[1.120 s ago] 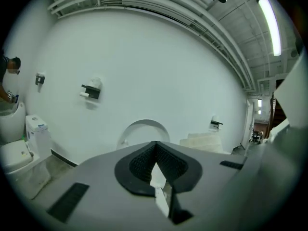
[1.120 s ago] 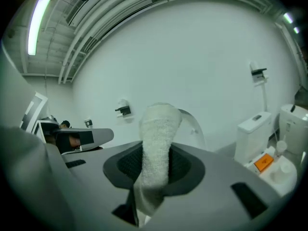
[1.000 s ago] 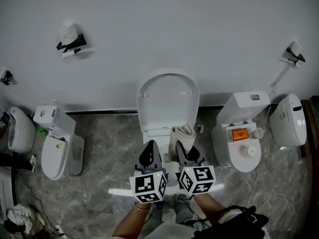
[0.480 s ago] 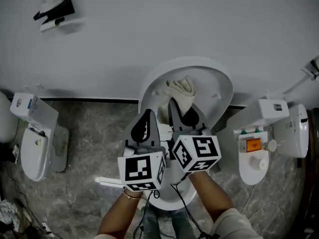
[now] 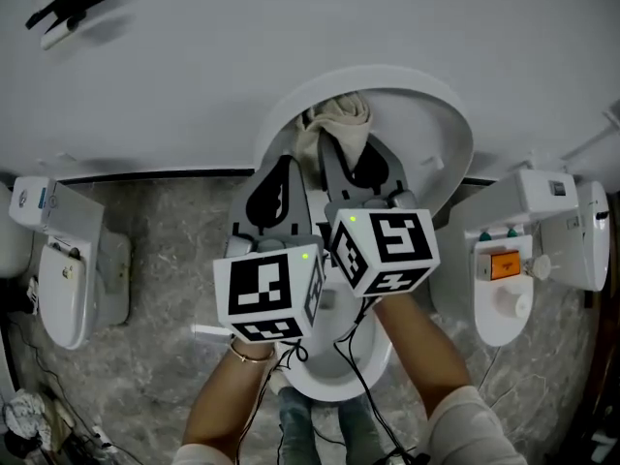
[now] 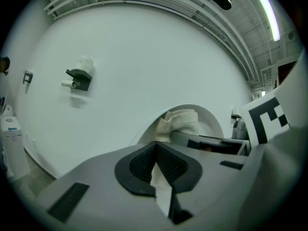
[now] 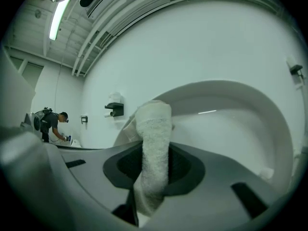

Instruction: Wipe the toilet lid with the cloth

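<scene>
The white toilet lid [image 5: 431,139] stands raised against the wall. A beige cloth [image 5: 335,117] is bunched against the lid's upper left part. My right gripper [image 5: 341,143] is shut on the cloth, which rises in a folded strip [image 7: 154,124] between the jaws, with the lid's inner face [image 7: 240,129] just behind it. My left gripper [image 5: 282,168] hovers just left of it, jaws shut with nothing held. In the left gripper view the cloth [image 6: 183,124] shows ahead to the right, against the lid's curved rim [image 6: 214,117].
Another toilet [image 5: 68,279] stands at the left and one [image 5: 518,279] at the right with an orange item [image 5: 506,264] on it. A paper holder [image 6: 79,76] hangs on the wall. A person [image 7: 50,124] bends far off. Cables hang below my hands.
Both grippers have moved forward and up to the raised lid. The cloth, earlier low over the bowl, now rests against the lid's upper part. The view has come closer.
</scene>
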Motion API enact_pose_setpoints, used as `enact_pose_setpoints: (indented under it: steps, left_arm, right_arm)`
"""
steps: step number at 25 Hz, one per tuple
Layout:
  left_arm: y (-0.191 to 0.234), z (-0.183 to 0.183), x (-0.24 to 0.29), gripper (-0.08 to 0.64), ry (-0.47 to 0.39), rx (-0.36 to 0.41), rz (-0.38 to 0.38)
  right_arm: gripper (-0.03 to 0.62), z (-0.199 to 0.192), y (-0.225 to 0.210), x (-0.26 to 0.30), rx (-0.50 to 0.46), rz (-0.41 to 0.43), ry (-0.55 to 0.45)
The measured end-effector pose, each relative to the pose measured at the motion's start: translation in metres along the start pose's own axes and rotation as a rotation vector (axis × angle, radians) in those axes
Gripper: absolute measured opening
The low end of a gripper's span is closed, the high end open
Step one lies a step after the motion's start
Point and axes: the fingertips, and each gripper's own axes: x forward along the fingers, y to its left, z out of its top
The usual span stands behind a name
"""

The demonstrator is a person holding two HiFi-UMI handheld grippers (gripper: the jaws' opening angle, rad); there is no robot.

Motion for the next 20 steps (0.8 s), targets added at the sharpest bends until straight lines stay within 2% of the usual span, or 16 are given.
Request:
enact_pose_setpoints:
  steps: [3, 7, 11, 13, 15, 20]
  left_arm:
    - [-0.020, -0.004, 0.012, 0.011, 0.008, -0.007, -0.011]
    - [-0.069, -0.010, 0.028, 0.011, 0.018, -0.013, -0.075]
    - [-0.103, -0.015, 0.035, 0.011, 0.034, -0.027, -0.122]
    - [-0.105, -0.016, 0.033, 0.011, 0.035, -0.026, -0.118]
    - [-0.094, -0.017, 0.026, 0.011, 0.028, -0.024, -0.099]
    - [-0.020, -0.026, -0.012, 0.011, 0.020, -0.005, 0.003]
  right_arm:
    - [0.101, 0.005, -0.043, -0.018, 0.006, -0.074, -0.027]
    - [0.101, 0.007, -0.119, -0.050, 0.024, -0.214, -0.031]
    - [0.101, 0.001, -0.143, -0.062, 0.005, -0.255, -0.001]
    - [0.101, 0.000, -0.140, -0.063, 0.012, -0.241, -0.009]
    - [0.101, 0.001, -0.124, -0.063, 0.026, -0.194, -0.039]
    - [0.101, -0.016, -0.024, -0.050, 0.007, 0.014, -0.099]
